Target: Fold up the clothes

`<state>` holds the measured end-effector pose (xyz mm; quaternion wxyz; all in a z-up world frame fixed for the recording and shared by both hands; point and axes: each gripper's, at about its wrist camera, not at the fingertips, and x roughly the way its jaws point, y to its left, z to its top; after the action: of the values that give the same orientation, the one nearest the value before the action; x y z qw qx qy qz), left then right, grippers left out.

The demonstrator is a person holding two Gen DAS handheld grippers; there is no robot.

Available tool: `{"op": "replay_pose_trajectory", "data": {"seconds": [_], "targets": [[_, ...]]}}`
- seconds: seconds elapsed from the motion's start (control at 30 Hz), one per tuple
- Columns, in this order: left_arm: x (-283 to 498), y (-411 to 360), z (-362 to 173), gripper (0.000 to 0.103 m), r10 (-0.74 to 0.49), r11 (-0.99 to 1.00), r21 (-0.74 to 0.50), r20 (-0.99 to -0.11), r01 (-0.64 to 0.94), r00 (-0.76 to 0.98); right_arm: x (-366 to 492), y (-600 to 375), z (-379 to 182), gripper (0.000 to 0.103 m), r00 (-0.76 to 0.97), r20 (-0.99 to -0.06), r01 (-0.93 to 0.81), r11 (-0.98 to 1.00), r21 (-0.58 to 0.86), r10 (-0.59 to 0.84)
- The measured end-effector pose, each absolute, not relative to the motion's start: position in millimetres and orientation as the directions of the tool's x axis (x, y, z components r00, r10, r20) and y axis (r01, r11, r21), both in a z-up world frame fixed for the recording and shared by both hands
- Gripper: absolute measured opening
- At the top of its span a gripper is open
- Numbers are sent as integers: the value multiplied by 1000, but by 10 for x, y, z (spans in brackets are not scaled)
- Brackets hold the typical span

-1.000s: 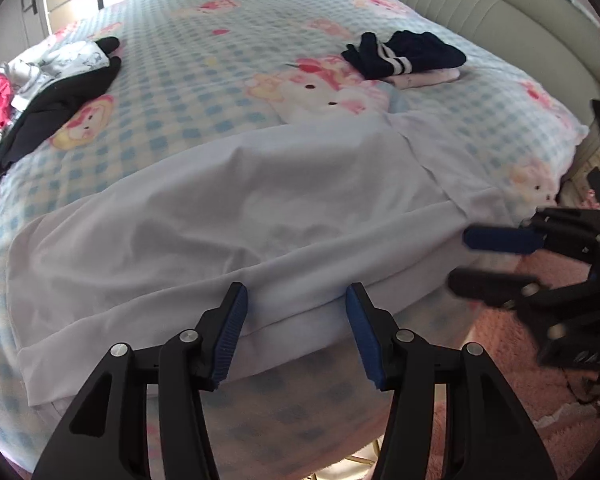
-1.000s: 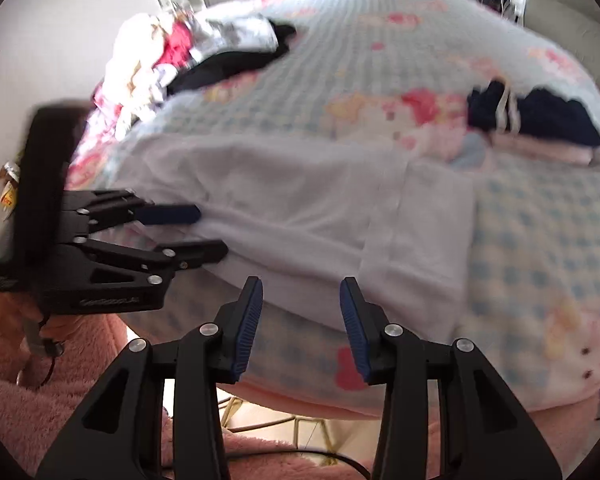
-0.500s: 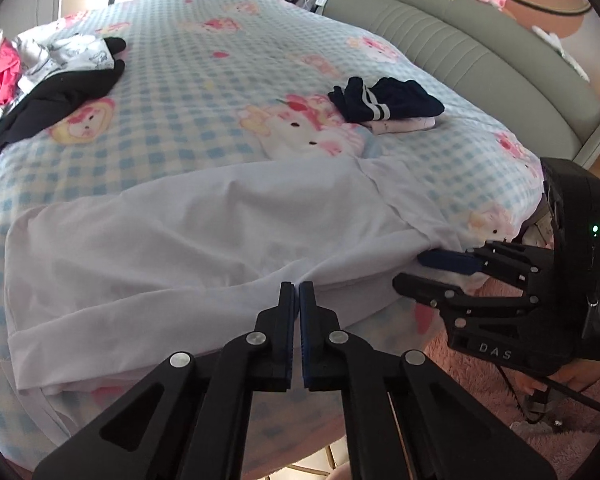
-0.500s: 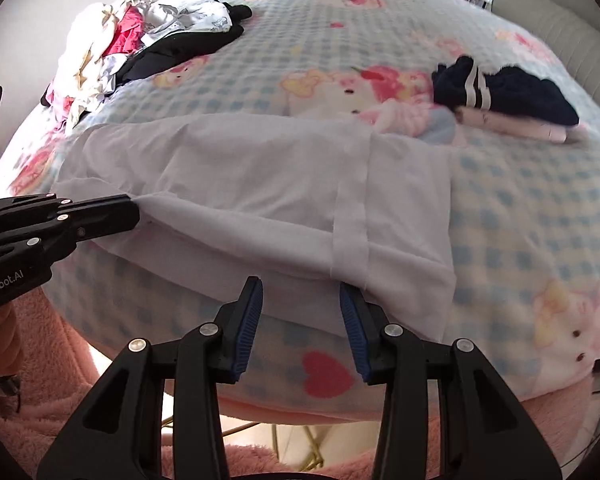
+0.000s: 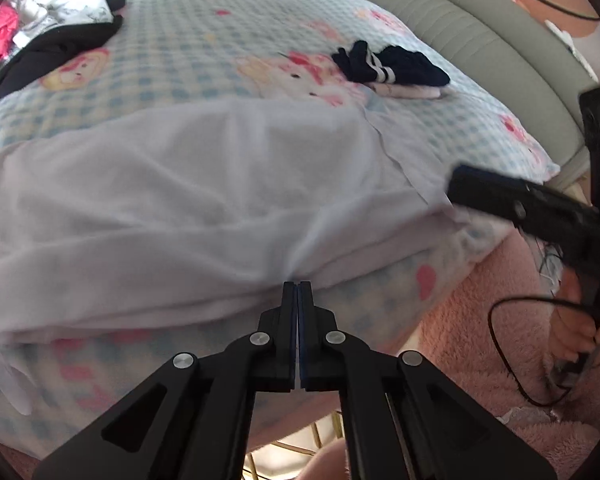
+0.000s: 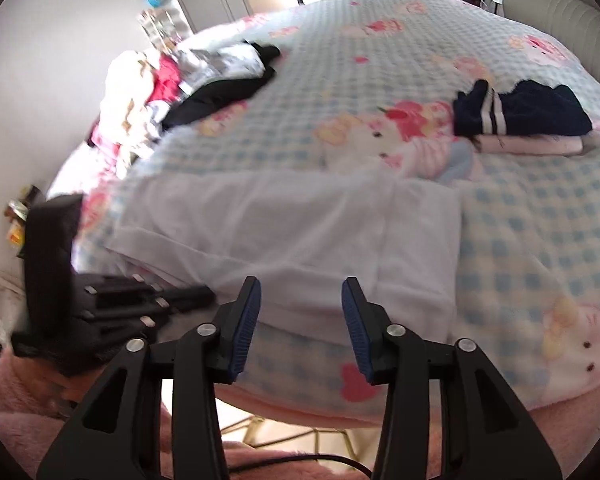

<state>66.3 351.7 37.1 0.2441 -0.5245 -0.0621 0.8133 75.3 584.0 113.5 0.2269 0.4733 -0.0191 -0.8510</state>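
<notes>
Now, one white garment (image 5: 188, 184) lies spread along the near edge of the bed (image 5: 204, 36), its long axis running side to side along that edge, its near hem draping over it. Two grippers are in play. The left gripper (image 5: 298, 286) has its jaws pressed together on the hem's fold, right at the bed's near edge, with cloth bunching up from the pinch. The right gripper (image 6: 301, 300) stands with its jaws wide apart, the garment's folded hem lying between and just beyond its blue pads (image 6: 246, 322), not pinched. From the left wrist view the right gripper is seen side-on at the garment's right end, blurred. Elsewhere on the bed there is one folded stack, a navy striped piece (image 6: 520, 110) on a pale pink one (image 6: 530, 144), toward the far right, well apart from the white garment. One heap of unfolded clothes (image 6: 172, 92) sits at the far left corner, a black item on top.
</notes>
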Motion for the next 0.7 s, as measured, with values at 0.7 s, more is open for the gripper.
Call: {"op": "replay_pose_trajectory", "data": {"seconds": [0.7], "targets": [[377, 1801, 719, 23, 251, -921, -380, -747, 85, -616, 547, 6315, 841, 47, -445, -832, 186, -943, 276, -331]]}}
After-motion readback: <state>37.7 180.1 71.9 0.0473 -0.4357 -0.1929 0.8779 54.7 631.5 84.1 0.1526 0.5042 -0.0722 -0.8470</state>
